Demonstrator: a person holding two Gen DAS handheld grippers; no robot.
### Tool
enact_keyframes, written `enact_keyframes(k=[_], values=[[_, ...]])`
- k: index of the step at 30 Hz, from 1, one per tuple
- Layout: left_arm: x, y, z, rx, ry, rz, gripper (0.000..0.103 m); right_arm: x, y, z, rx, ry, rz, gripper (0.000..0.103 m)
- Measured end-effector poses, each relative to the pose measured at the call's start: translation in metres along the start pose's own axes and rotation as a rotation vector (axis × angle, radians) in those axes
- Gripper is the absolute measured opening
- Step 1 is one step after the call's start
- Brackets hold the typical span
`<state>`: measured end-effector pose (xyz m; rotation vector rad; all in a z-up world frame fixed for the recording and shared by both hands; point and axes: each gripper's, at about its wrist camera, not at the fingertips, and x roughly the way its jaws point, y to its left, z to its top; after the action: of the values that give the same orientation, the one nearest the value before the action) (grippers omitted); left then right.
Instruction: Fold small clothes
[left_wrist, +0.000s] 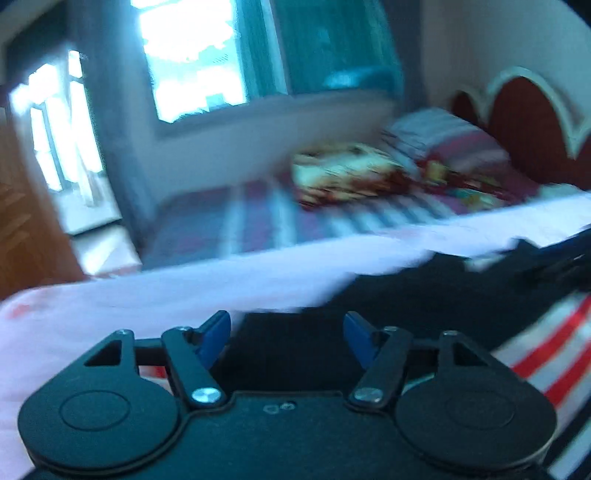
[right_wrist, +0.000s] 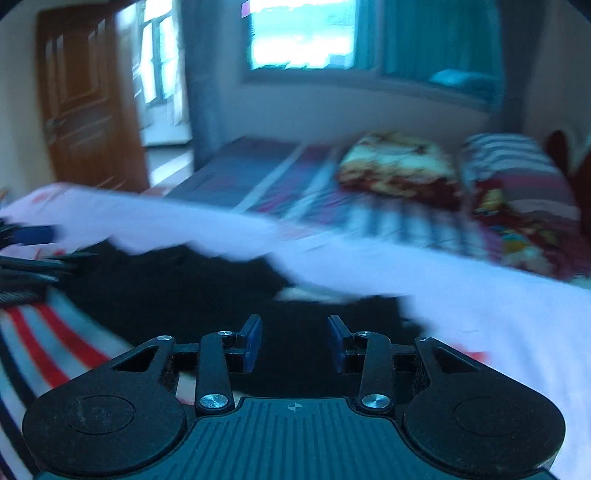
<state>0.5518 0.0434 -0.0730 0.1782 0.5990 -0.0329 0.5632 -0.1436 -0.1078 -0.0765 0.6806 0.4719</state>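
A small garment lies on a pale sheet (left_wrist: 184, 288): a black part (left_wrist: 406, 295) and a part with red, white and dark stripes (left_wrist: 554, 343). My left gripper (left_wrist: 287, 334) is open and empty, low over the black part's near edge. In the right wrist view the same black part (right_wrist: 177, 284) and striped part (right_wrist: 48, 332) show. My right gripper (right_wrist: 294, 341) is open and empty over the black cloth. The left gripper's fingers (right_wrist: 29, 236) show at the left edge. Both views are blurred.
Beyond the pale sheet (right_wrist: 480, 314) is a striped bed cover (right_wrist: 280, 181) with a folded patterned blanket (right_wrist: 399, 166) and a striped pillow (right_wrist: 517, 166). A red headboard (left_wrist: 524, 125) stands at the right, a window (left_wrist: 192, 55) behind, a wooden door (right_wrist: 85, 99) at the left.
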Motion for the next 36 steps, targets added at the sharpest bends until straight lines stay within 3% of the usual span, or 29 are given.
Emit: enact_keyframes(k=[2,4,8,10,12,14,18,20,22,23,28,32,34,36], values=[[0.008,-0.022,-0.004,0.024,0.048,-0.059,0.070,0.011,0.017,-0.005,-0.032,0.038,0.003,0.038],[0.007,-0.027,-0.017,0.070,0.056,-0.066,0.073,0.011,0.019,-0.013,-0.047,0.057,-0.014,0.038],[-0.003,0.028,-0.048,0.043,0.057,0.012,0.085,-0.013,-0.027,-0.034,0.002,0.074,-0.161,0.038],[-0.009,0.062,-0.060,-0.035,0.076,0.030,0.088,-0.028,-0.050,-0.044,0.046,0.090,-0.140,0.038],[-0.018,0.077,-0.058,-0.092,0.097,0.010,0.085,-0.047,-0.040,-0.045,0.029,0.066,-0.155,0.038],[-0.035,0.069,-0.053,-0.056,0.074,0.072,0.079,-0.073,-0.017,-0.046,0.003,-0.008,-0.105,0.038],[-0.068,0.017,-0.054,-0.063,-0.003,-0.048,0.081,-0.075,0.039,-0.056,-0.001,0.002,0.015,0.038],[-0.077,-0.018,-0.058,0.007,-0.006,-0.088,0.082,-0.068,0.058,-0.060,0.000,0.016,0.026,0.038],[-0.082,-0.042,-0.066,0.026,0.002,-0.109,0.079,-0.064,0.072,-0.065,0.027,0.028,0.055,0.038],[-0.083,-0.045,-0.073,0.017,0.018,-0.109,0.078,-0.064,0.079,-0.068,0.019,0.038,0.030,0.036],[-0.095,-0.016,-0.107,-0.019,0.062,-0.020,0.094,-0.083,0.065,-0.098,-0.011,0.042,-0.069,0.036],[-0.120,0.025,-0.129,-0.067,0.070,0.027,0.094,-0.115,0.024,-0.125,0.054,0.078,-0.161,0.036],[-0.128,0.030,-0.130,-0.051,0.073,0.040,0.093,-0.129,0.012,-0.130,0.102,0.077,-0.139,0.036],[-0.136,0.029,-0.126,-0.063,0.065,0.056,0.085,-0.147,0.013,-0.124,0.127,0.033,-0.154,0.036]])
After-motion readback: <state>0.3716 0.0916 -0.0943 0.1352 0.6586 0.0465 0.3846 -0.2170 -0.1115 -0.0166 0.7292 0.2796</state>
